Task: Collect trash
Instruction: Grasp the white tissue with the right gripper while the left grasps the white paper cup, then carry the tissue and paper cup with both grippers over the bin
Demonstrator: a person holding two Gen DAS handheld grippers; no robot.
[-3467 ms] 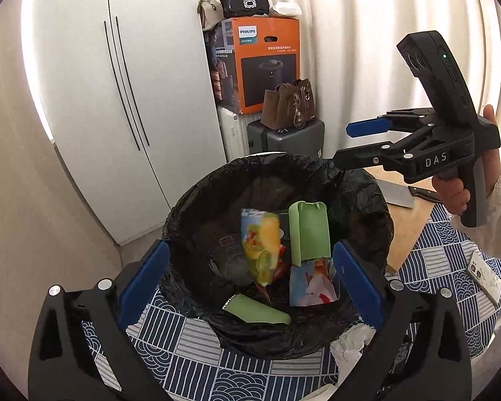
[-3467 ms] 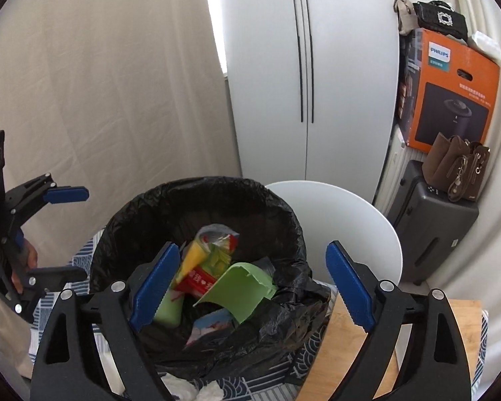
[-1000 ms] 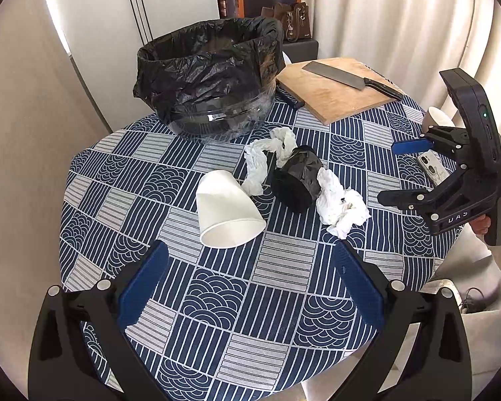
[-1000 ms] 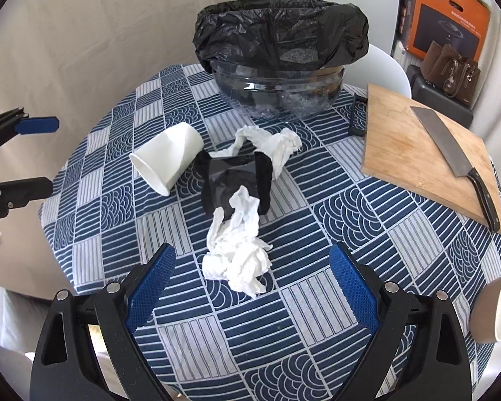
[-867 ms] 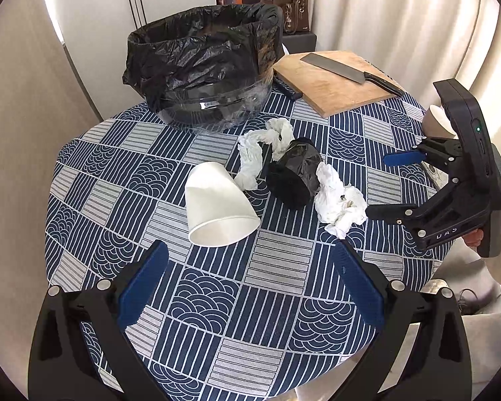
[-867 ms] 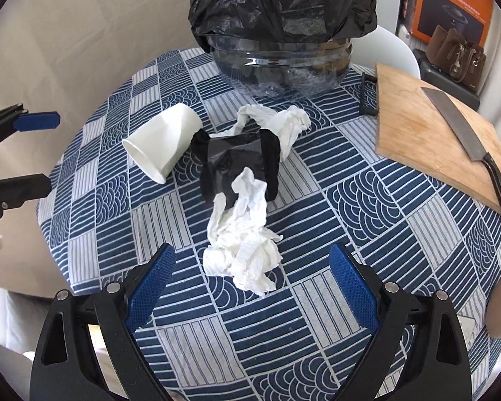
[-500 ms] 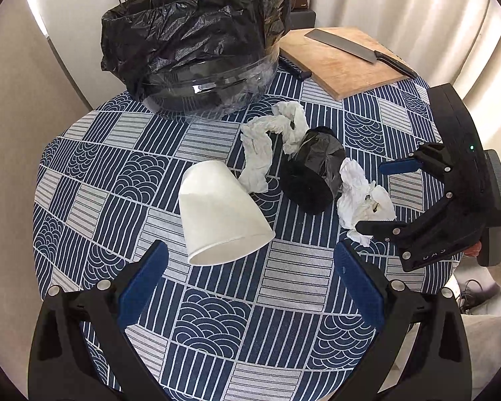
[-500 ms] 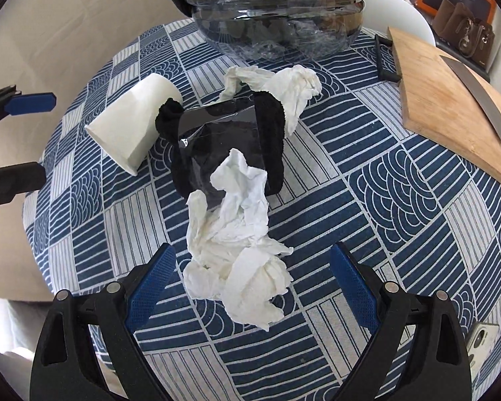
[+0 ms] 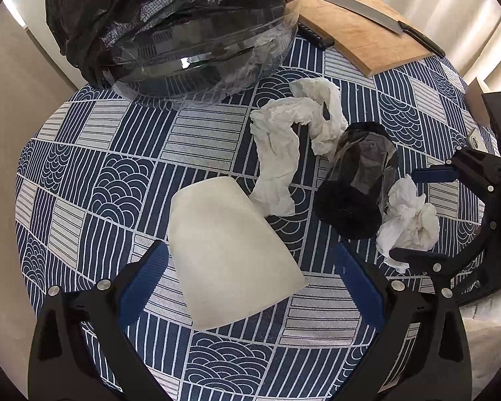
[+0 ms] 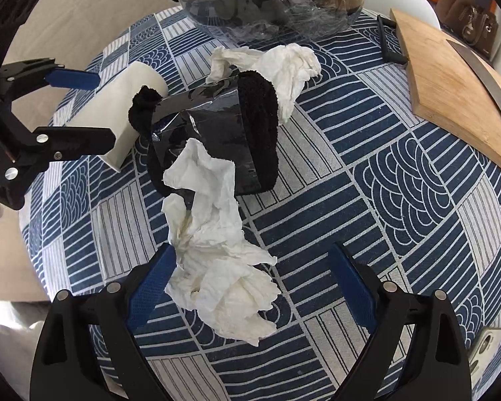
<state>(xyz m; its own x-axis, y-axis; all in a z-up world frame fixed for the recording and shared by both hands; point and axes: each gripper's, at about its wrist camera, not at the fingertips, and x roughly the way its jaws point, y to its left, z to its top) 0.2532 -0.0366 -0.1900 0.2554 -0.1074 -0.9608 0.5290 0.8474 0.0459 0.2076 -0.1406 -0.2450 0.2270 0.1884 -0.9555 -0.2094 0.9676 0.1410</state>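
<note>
A: From the left wrist view, going left to right, we see our left gripper (image 9: 250, 277) spread wide, its blue pads either side of the white paper cup (image 9: 230, 254) lying on its side, not pressing it. Beyond that come the long twisted tissue (image 9: 284, 153), the black crumpled cup (image 9: 360, 183) and the crumpled tissue (image 9: 407, 220), with our right gripper (image 9: 421, 214) straddling that last wad.

B: The right wrist view gives us what that one cannot: the wad (image 10: 217, 267) lies between our right gripper's (image 10: 250, 287) pads, the left pad just at its edge, the right pad well clear. The jaws are closing but have not pinched it. Its upper end drapes against the black cup (image 10: 213, 140).

A: And here our left gripper (image 10: 83, 110) shows at the far left, around the white cup (image 10: 117, 113).

B: Behind everything, the clear bowl lined with a black bag (image 9: 183, 26) stands at the far edge of the patterned tablecloth (image 9: 83, 173).

A: To its right we see the wooden cutting board (image 9: 360, 33) with a cleaver (image 9: 377, 16) on it, and a phone (image 10: 487, 344) near the right rim.

B: The black cup stands between our two pieces of trash. The near part of the table is open cloth, and the round edge drops away on the left.
</note>
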